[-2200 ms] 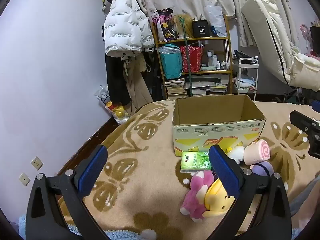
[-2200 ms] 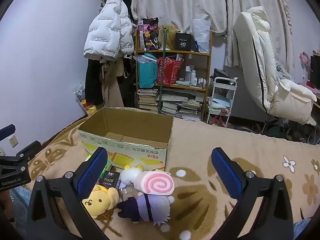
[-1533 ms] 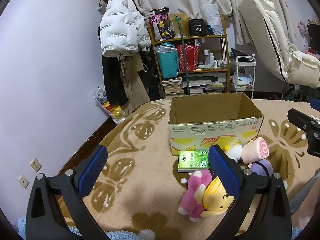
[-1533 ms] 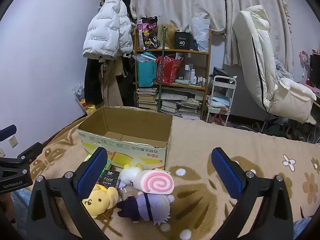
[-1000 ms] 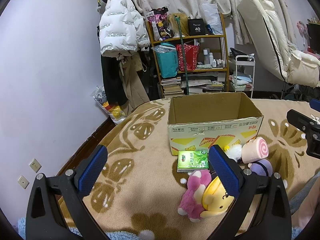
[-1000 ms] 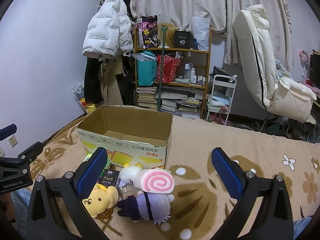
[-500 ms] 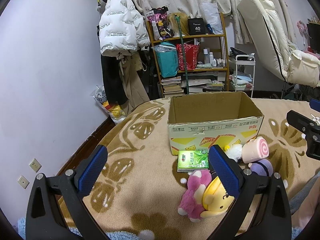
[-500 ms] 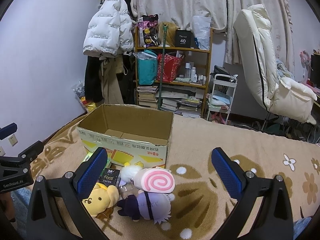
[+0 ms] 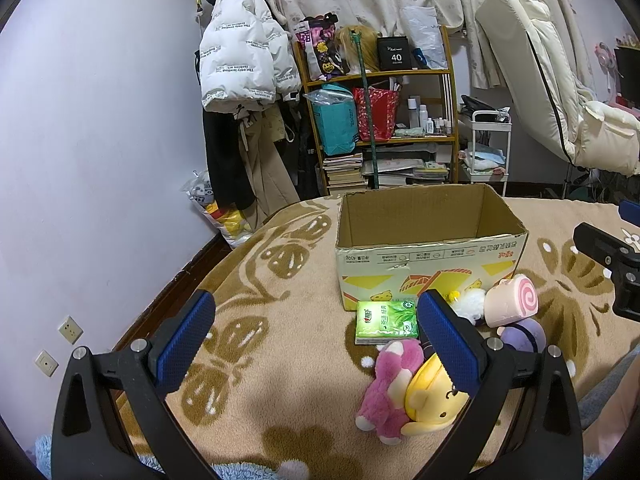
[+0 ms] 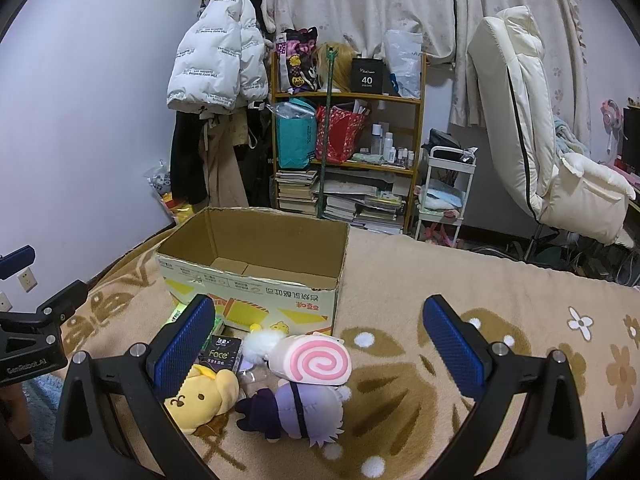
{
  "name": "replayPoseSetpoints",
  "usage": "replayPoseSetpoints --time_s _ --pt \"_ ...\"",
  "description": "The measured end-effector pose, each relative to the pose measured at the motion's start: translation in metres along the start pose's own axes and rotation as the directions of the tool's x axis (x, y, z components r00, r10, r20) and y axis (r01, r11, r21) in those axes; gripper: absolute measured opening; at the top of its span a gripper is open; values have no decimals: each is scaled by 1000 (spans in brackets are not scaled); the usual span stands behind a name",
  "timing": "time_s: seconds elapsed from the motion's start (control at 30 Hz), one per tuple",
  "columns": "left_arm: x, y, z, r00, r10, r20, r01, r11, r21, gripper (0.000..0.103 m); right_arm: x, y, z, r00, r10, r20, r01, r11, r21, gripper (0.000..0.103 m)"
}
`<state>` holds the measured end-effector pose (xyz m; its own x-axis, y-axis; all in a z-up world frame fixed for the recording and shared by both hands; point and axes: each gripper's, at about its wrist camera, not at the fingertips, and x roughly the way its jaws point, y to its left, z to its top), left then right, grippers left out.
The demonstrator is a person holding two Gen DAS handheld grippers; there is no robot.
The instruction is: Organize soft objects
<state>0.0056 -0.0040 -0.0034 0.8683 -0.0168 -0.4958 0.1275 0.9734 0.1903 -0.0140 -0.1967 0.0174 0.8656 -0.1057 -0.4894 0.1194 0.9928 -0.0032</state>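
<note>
An open, empty cardboard box stands on a tan patterned blanket. In front of it lie soft things: a pink plush, a yellow plush, a pink swirl-roll plush, a purple plush, a white fluffy toy, a green tissue pack and a black Face tissue pack. My left gripper is open and empty, above the blanket left of the toys. My right gripper is open and empty, above the swirl roll.
A wooden shelf with bags and books, a hanging white jacket, a small white cart and a cream reclining chair stand beyond the blanket. The lilac wall is on the left.
Both grippers have stayed open and nearly still; the views shifted only slightly. Nothing on the blanket has moved.
</note>
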Motion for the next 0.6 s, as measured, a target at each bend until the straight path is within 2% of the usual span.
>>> replayPoseSetpoints --time_s 0.6 --pt "1 -2 -5 1000 1 -2 -1 1000 1 100 -1 0 6 1000 -1 -5 1 1000 0 103"
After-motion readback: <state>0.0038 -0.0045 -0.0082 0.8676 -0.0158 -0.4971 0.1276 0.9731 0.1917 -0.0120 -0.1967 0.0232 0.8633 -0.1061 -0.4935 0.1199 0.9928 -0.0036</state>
